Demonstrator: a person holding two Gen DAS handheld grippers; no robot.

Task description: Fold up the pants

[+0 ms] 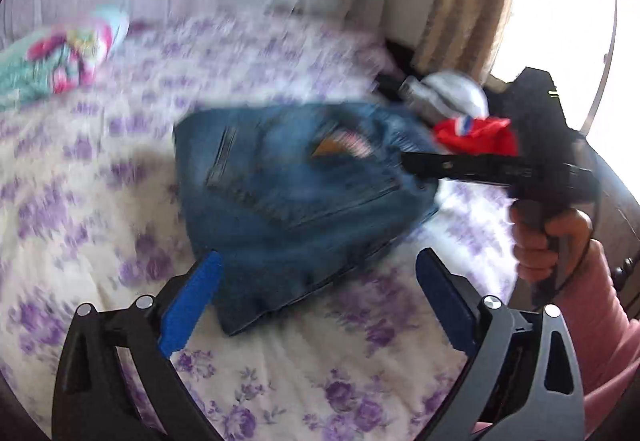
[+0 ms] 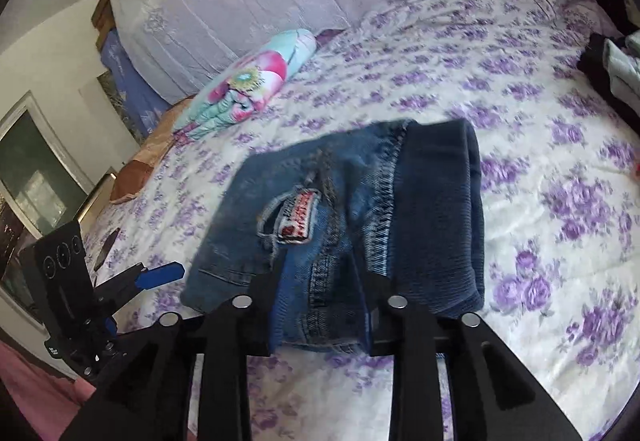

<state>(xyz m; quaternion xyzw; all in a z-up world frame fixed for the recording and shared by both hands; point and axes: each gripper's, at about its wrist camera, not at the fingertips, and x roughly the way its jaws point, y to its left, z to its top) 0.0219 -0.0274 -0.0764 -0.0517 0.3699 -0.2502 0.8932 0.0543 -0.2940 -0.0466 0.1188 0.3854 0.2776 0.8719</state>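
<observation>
Folded blue jeans (image 1: 288,197) hang over a bed with a purple-flowered cover (image 1: 80,201). In the right wrist view the jeans (image 2: 336,225) fill the middle, a small label patch facing up. My right gripper (image 2: 320,305) is shut on the jeans' near edge and holds them lifted; it also shows in the left wrist view (image 1: 412,161), reaching in from the right. My left gripper (image 1: 316,281) is open and empty, its blue pads either side of the jeans' lower edge without touching. It appears at the left of the right wrist view (image 2: 160,275).
A folded colourful cloth (image 2: 256,81) lies near the pillows at the bed's head. Red (image 1: 476,135) and grey (image 1: 448,93) clothes lie at the bed's far edge. A dark and pale stack (image 2: 612,77) sits at the right. Curtain and window (image 1: 560,1) stand behind.
</observation>
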